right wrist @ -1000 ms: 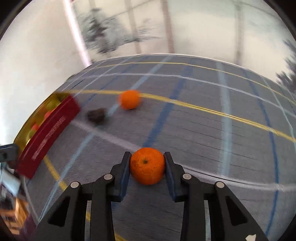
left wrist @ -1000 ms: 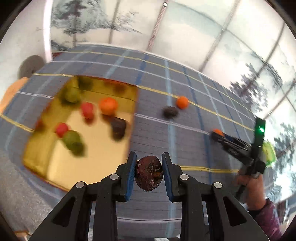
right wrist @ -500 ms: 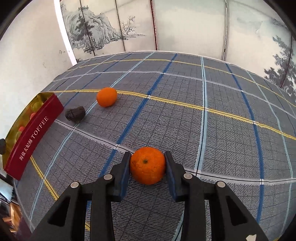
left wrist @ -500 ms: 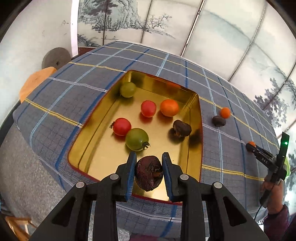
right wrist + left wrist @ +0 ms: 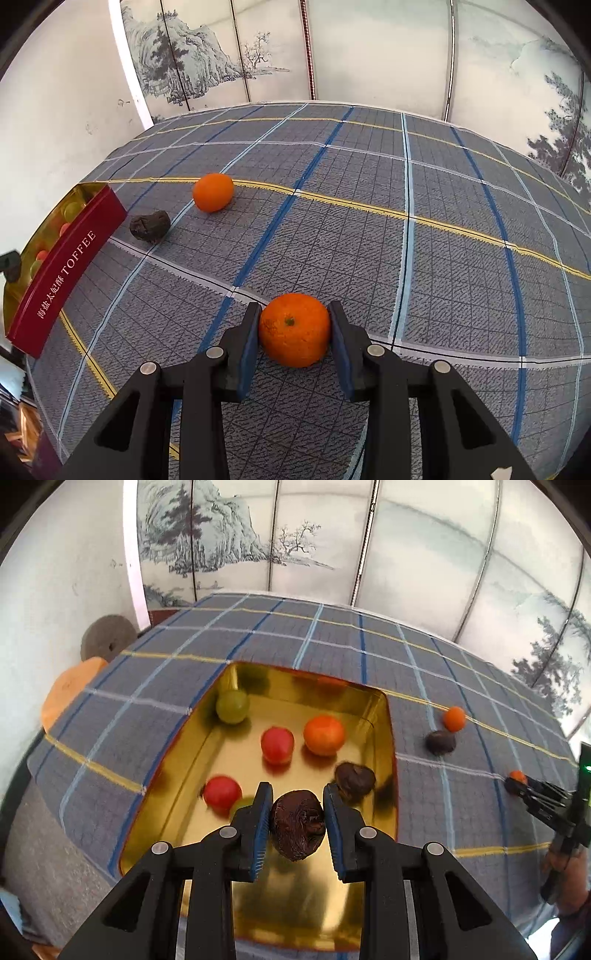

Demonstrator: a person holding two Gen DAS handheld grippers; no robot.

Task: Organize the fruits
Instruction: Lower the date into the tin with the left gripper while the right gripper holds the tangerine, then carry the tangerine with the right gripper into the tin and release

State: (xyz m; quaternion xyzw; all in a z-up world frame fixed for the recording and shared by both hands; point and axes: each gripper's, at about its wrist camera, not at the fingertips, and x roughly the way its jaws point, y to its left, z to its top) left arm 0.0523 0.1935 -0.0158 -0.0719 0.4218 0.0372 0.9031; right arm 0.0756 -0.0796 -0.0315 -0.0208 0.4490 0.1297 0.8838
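The left hand-held gripper (image 5: 297,827) is clamped on a dark wrinkled fruit (image 5: 297,826), hanging over the gold tin (image 5: 384,716). Just ahead of it in the tin lie another dark fruit (image 5: 354,780), a red one (image 5: 222,792) and a green one half hidden behind its left finger. Let go from this height and the fruit could bounce on the metal, knock its neighbours about, or hop the rim.

The right hand-held gripper (image 5: 294,334) grips an orange (image 5: 294,333) low over the table (image 5: 443,229), with the tin far off to its left. A long carry; squeeze lightly and the round orange may roll out. A second orange (image 5: 213,192) and a dark lump (image 5: 150,225) lie ahead to its left.
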